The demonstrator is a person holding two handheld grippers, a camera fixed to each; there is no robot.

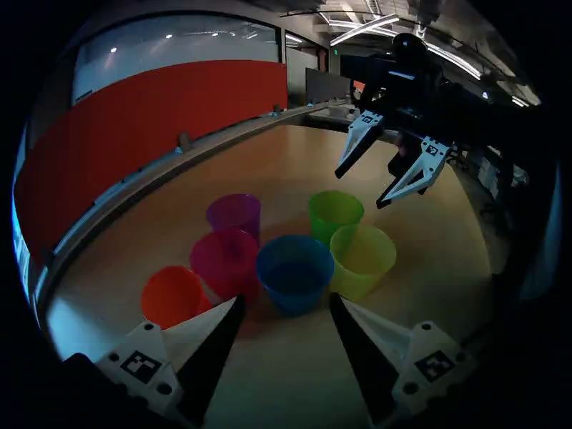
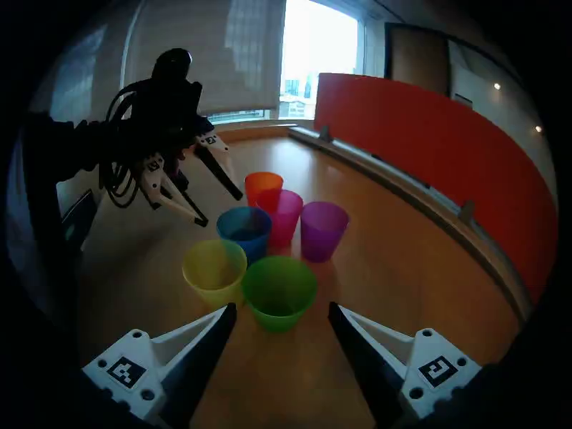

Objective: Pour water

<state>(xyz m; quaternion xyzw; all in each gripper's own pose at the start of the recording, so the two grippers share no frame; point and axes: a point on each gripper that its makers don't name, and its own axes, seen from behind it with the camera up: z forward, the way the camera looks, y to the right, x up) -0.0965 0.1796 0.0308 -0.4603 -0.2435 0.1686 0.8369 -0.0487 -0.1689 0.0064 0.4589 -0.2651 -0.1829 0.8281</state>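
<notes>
I judge no pouring has begun — my left gripper (image 1: 284,304) and right gripper (image 2: 281,309) are both spread wide, holding nothing. Six cups (image 1: 229,261) cluster mid-frame on the table (image 1: 300,164): the blue cup (image 1: 294,272) lower centre before my left, the green cup (image 2: 279,289) before my right. Whether any holds water — I can't tell.

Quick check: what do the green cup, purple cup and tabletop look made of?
The green cup and purple cup look like thin plastic: translucent walls glow with light. The tabletop seems wood or wood-look laminate, smooth, semi-gloss; window light reflects off it.
</notes>
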